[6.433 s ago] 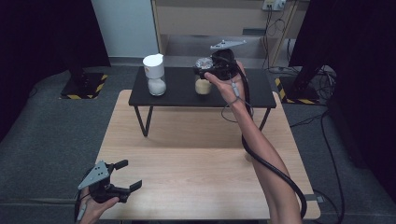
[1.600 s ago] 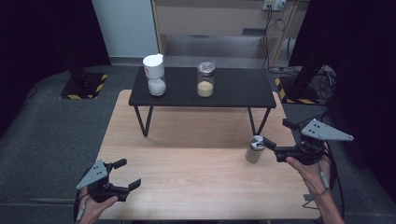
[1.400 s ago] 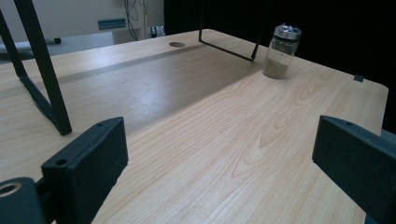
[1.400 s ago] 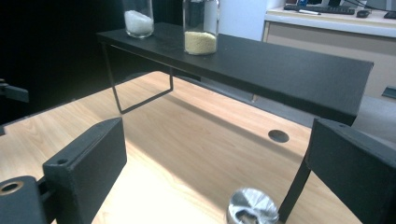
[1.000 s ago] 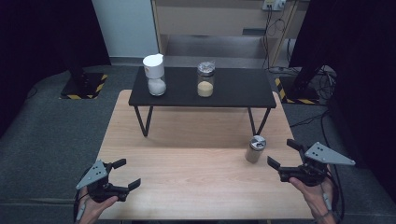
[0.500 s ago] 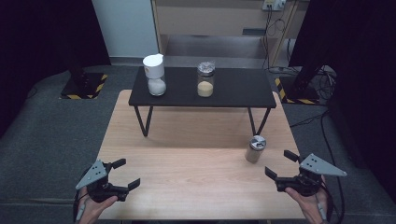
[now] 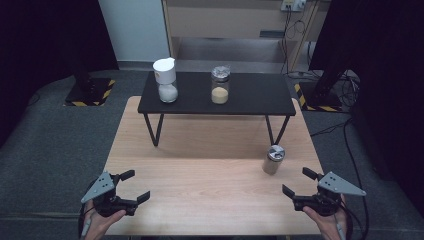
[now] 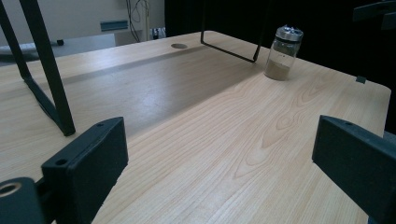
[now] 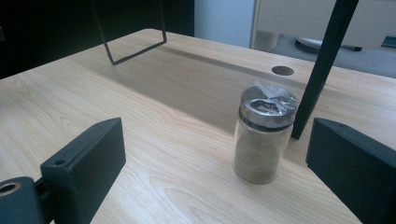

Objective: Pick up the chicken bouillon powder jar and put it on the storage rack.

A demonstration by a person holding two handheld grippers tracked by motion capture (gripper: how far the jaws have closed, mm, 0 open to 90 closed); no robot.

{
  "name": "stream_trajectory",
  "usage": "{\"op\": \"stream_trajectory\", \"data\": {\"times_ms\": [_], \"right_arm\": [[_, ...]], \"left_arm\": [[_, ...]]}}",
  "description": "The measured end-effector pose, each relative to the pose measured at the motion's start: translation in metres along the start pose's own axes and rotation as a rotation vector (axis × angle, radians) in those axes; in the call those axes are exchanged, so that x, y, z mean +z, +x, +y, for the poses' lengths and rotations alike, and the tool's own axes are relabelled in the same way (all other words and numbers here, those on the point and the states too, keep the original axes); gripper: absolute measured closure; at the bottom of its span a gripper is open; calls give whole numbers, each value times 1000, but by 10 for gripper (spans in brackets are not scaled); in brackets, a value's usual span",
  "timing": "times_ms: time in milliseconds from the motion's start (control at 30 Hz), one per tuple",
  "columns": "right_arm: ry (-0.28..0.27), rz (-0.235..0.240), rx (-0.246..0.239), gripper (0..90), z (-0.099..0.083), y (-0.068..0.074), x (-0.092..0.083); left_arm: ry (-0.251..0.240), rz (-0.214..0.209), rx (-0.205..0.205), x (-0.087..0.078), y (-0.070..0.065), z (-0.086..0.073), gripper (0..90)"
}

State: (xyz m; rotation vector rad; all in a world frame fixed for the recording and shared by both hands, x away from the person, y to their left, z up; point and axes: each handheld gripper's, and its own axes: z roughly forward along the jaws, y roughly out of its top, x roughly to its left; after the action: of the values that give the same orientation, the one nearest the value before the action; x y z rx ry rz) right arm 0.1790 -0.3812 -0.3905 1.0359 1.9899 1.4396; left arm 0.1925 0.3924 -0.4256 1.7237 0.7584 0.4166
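The spice jar (image 7: 273, 159) stood upright on the wooden bench (image 7: 200, 200), free of the right hand-held gripper (image 7: 300, 183) just beside it, whose jaws gaped empty like the left hand-held gripper's (image 7: 135, 186), so its placing looked done.

We see a light wooden table (image 7: 200, 175) standing on grey carpet (image 7: 55, 145), with a low black stand (image 7: 220, 97) on its far half. Beyond it we find a pale wall (image 7: 132, 30), a wooden cabinet (image 7: 225, 15) and dark curtains (image 7: 45, 35) at both sides.
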Motion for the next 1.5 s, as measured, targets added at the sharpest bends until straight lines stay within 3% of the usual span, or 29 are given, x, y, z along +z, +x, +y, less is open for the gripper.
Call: {"op": "stream_trajectory", "data": {"times_ms": [567,1500], "right_arm": [[-18,-30,17,50,-13,-3,-4],[-15,-46,15,37,-14,-3,-7]], "left_arm": [[-3,-5,13,0,0,0,23],[6,-12,19,0,-1,1,23]]}}
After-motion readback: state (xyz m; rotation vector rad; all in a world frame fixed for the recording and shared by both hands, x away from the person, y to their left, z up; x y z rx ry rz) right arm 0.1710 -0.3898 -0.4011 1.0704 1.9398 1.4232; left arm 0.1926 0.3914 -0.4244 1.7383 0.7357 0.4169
